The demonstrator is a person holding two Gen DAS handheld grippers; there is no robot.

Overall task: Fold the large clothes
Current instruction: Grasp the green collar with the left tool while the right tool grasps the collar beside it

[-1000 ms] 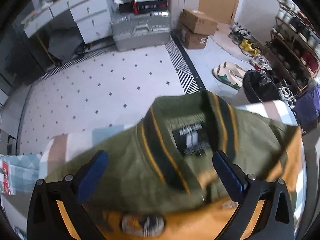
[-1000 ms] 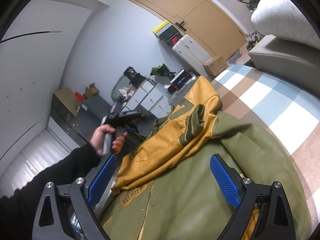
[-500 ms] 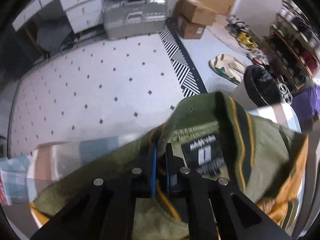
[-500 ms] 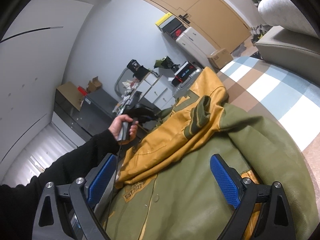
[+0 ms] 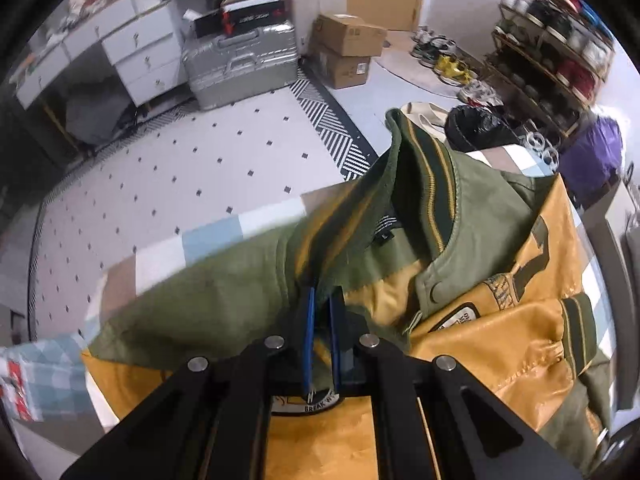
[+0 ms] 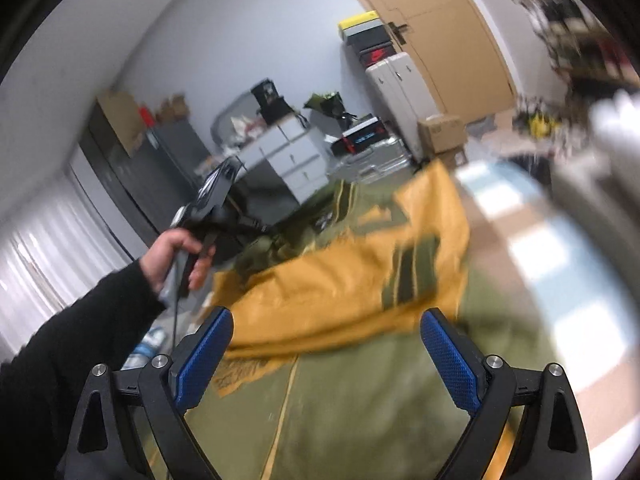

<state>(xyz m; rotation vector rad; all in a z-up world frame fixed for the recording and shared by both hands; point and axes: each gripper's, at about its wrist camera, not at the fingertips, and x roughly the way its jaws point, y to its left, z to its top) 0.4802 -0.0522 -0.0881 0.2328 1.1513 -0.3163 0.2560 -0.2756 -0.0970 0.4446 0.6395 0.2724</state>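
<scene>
lying across a surface with a blue, white and tan checked cover [image 5: 208,236], the olive and mustard jacket [image 5: 224,292] fills the lower half of both views, its mustard sleeves folded over the green body and its striped collar [image 5: 434,184] raised toward the far edge. beyond the cover's edge in the left wrist view is a white floor with small dark diamonds [image 5: 168,160], then a silver hard case [image 5: 244,64], white drawers [image 5: 140,52], stacked cardboard boxes [image 5: 344,52] and a shoe rack [image 5: 556,44] at the right. the left gripper [image 5: 321,304] points steeply down with its blue pads pressed together on a fold of the jacket beside the collar, the cloth bunching up around them. the right gripper [image 6: 326,356] hangs above the green body of the jacket with its blue pads spread wide and nothing between them; that view is blurred. the right wrist view also shows the person's left hand [image 6: 176,256], in a black sleeve [image 6: 72,340], wrapped around the left gripper's handle.
</scene>
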